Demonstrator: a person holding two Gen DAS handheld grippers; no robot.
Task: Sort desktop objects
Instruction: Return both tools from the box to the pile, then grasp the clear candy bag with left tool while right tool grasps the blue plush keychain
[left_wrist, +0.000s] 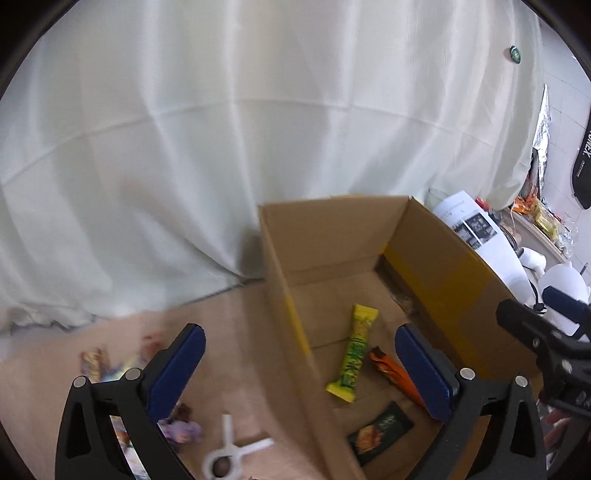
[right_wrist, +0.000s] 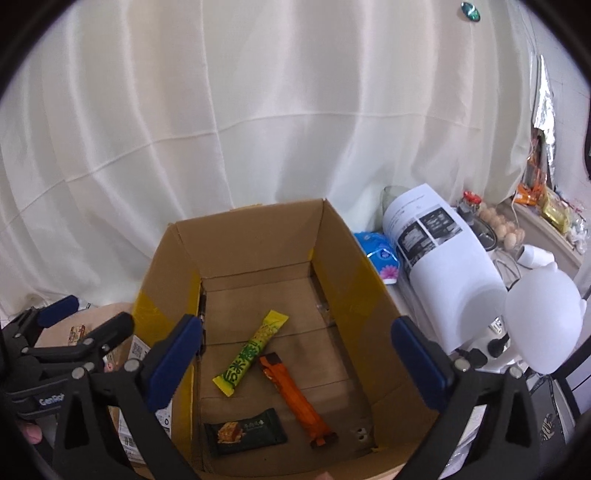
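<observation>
You have a pale wooden tabletop (left_wrist: 236, 332) carrying an open cardboard box (left_wrist: 332, 236) at its right, with a white plastic clip (left_wrist: 229, 452) near you just left of the box, a purple wrapper (left_wrist: 181, 430) beside it and blurred snack packets (left_wrist: 94, 363) farther left.

An open cardboard box (right_wrist: 258, 240) stands on the desk (left_wrist: 251, 332) before a hanging curtain (right_wrist: 258, 110); in it lie three wrapped snacks: a long bar (right_wrist: 251, 352) toward the centre, a second bar (right_wrist: 295, 398) just to its right, and a flat packet (right_wrist: 245, 432) nearest the camera. Left of the box, on the desk, lie loose sweets (left_wrist: 181, 430) and a clip (left_wrist: 229, 454). Right of it, a paper roll (right_wrist: 436, 251) and a lamp (right_wrist: 543, 321).
</observation>
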